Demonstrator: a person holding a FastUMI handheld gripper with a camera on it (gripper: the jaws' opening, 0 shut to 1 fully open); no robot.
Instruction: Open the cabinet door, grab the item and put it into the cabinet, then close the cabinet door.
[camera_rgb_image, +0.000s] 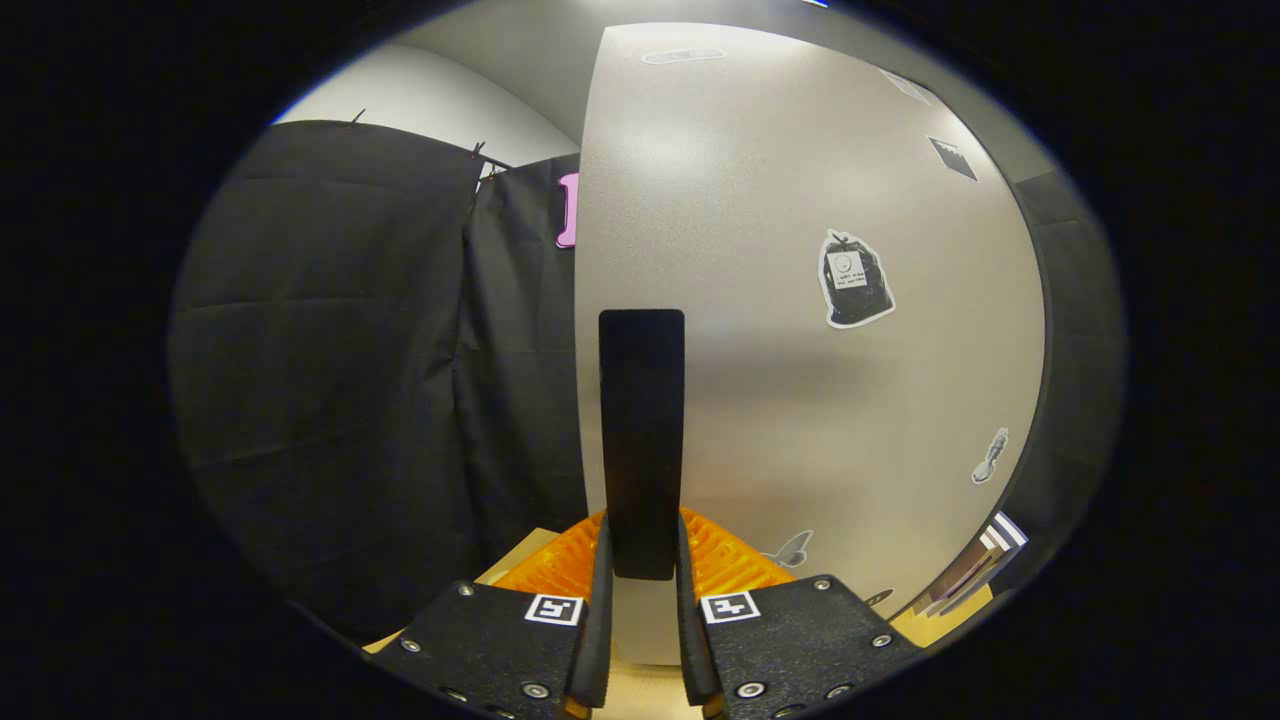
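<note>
A grey cabinet door (800, 400) with several stickers stands right in front of me. A tall black handle (641, 420) runs upright along the door near its left edge. My gripper (642, 545) is shut on the lower end of this handle, one finger pressing on each side of it. Beyond the door's right edge there is a dark band (1060, 350); I cannot tell whether it is the cabinet's inside.
Black cloth (350, 380) hangs to the left of the door. A light wooden surface (640, 690) lies under the fingers. A few flat, book-like things (975, 570) show low past the door's right edge.
</note>
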